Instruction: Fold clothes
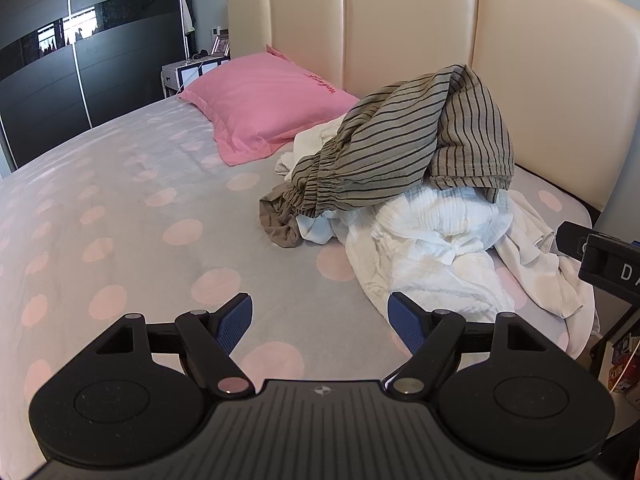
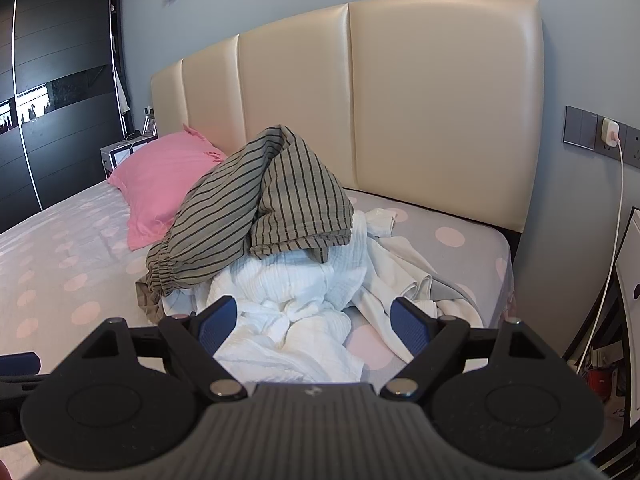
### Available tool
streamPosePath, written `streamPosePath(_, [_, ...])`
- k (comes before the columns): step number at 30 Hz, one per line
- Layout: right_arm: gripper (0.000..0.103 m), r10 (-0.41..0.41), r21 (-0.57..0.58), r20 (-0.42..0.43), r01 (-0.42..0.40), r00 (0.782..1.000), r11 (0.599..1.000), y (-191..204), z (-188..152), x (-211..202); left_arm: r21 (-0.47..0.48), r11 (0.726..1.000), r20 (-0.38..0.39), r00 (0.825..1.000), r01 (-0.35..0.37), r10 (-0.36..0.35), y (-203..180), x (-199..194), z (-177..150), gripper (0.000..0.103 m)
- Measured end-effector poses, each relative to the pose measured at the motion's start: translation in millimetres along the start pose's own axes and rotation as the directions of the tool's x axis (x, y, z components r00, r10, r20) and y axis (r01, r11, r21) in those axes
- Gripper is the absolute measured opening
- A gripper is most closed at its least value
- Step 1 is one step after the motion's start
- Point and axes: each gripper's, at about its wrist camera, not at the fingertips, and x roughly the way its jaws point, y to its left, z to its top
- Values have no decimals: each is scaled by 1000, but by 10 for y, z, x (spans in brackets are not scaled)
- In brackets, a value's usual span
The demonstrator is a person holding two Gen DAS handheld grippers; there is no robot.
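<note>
I am standing at the side of the bed (image 1: 120,208), which is carrying a grey sheet with pink dots and backing onto a cream padded headboard (image 2: 440,100). A pink pillow (image 1: 264,100) is lying at the head end, to the left of the clothes.

The clothes pile (image 2: 304,264) is sitting near the head of the bed on its right side, unfolded. Nothing is laid flat yet, so I am judging the task as at its very start.

On top, a striped brown garment (image 1: 400,144) is draping over the heap; its long axis is running from the gathered waistband at lower left up toward the headboard at upper right. Beneath it, a crumpled white garment (image 2: 288,312) is spilling toward me.

Key relation: the pile is lying ahead and to the right of my left gripper (image 1: 320,322), which is hovering over bare sheet, apart from the cloth. It is lying straight ahead of my right gripper (image 2: 316,322), whose fingers are framing the white fabric's near edge; contact I cannot tell. The right one is nearer.

Both grippers are spread wide and carrying nothing.

Judgement: the right one is better placed for a first pick, probably the striped piece.
</note>
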Motion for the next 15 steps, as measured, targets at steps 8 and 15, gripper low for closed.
streamPosePath(8, [86,0,-4,-3,0,1000,1000,7,4,31,-1,1000,2,1000,0,0,4,-6,-6,74])
streamPosePath(15, [86,1,-5,-11,-1,1000,1000,10,0,42,0,1000,-4,1000,-3,3,0,6,-16,74])
